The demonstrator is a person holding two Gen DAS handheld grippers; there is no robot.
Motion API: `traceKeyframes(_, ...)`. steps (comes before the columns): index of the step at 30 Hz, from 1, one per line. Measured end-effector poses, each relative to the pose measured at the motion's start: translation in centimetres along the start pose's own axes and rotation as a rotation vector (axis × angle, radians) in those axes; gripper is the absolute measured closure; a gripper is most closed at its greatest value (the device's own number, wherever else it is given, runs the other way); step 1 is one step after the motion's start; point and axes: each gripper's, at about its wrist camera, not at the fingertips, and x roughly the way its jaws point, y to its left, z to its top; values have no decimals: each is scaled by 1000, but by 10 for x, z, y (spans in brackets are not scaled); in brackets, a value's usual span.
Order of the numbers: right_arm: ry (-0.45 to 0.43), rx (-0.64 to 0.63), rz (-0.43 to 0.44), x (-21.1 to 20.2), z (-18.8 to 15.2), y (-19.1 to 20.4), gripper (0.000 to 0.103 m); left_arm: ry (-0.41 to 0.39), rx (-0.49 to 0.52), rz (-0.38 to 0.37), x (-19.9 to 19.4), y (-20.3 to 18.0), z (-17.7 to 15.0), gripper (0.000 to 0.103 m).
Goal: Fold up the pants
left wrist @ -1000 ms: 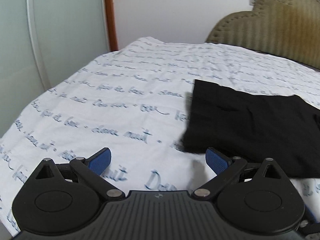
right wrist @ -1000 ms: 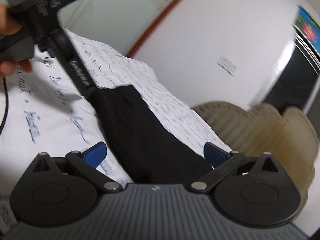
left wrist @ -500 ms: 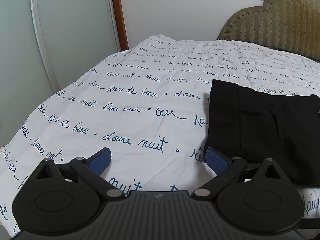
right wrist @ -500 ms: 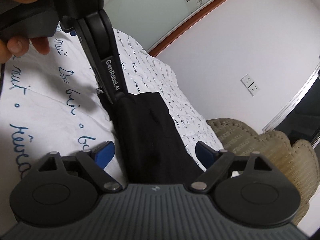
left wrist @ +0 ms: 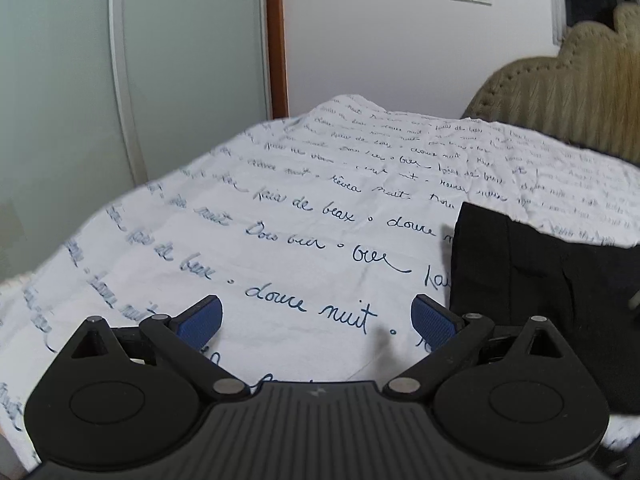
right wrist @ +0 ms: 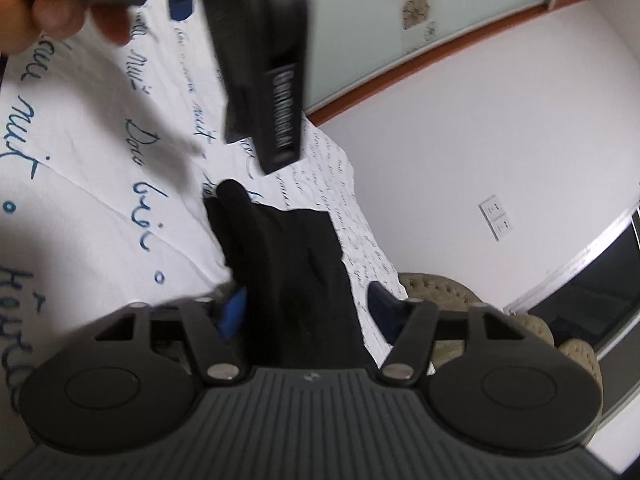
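**A:** What has changed at this instant?

**B:** The right tongs [right wrist: 306, 306] have just been closing. Their blue pads stood wide a second ago; now they stand about half as far apart, with the near edge of the black pants [right wrist: 288, 264] between them. The left pad [right wrist: 234, 312] lies against the cloth; the other pad shows a sliver of gap, so a firm pinch is not yet certain. The view has also rolled, and the bed now runs aslant.

**A:** And the left tongs?

**B:** The left tongs [left wrist: 318, 320] remain wide and empty above the sheet [left wrist: 280, 240], their right pad just beside the pants' near left corner. A hand [right wrist: 52, 12] holds their grip at the top of the right view.

**A:** What does this mean for the task?

**B:** Probably the start of a further fold: one edge is being taken up, the other corner not yet.

**A:** How do the pants look?

**B:** Already folded into a flat, dark rectangle with a straight left edge and a seam or pocket line, lying on the bed's right half, short of the headboard [left wrist: 560, 80].
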Motion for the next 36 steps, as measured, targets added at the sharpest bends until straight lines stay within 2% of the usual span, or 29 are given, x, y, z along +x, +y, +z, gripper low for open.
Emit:
traceKeyframes(2,4,-12,16,6,3,4,71,46,-59,-82,6,8,6,2)
traceKeyframes(3,5,-19,28,8,4,6,76,74,-99,-135,10,12,9,2)
traceKeyframes(5,13,-24,45,13,5,10,94,137,-196,-242,19,20,13,2)
traceKeyframes(8,8,-6,55,15,5,11,96,233,-308,-357,37,25,20,2)
traceKeyframes(11,-5,108,100,13,1,-5,96,273,-327,-417,47,18,26,2)
traceKeyframes(15,-24,267,154,10,-4,-32,96,363,-401,-537,66,8,30,2)
traceKeyframes(17,-33,336,169,8,-6,-46,97,395,-434,-564,74,1,30,2)
traceKeyframes(22,-49,481,207,2,-16,-72,97,416,-513,-584,90,-16,37,2)
traceKeyframes(27,-53,616,238,-1,-27,-89,97,490,-597,-656,111,-35,37,2)
traceKeyframes(29,-52,663,247,-2,-32,-96,97,486,-606,-683,117,-41,38,3)
traceKeyframes(30,-52,680,251,-4,-33,-98,97,478,-603,-686,118,-43,39,17)
traceKeyframes(31,-53,688,251,-5,-34,-99,97,473,-589,-692,118,-46,40,50)
traceKeyframes(32,-52,688,249,-5,-35,-100,97,475,-562,-689,118,-48,42,61)
traceKeyframes(34,-48,682,251,-7,-37,-98,95,459,-529,-652,116,-51,42,72)
traceKeyframes(36,-36,689,287,-8,-39,-97,86,441,-510,-625,114,-49,42,81)
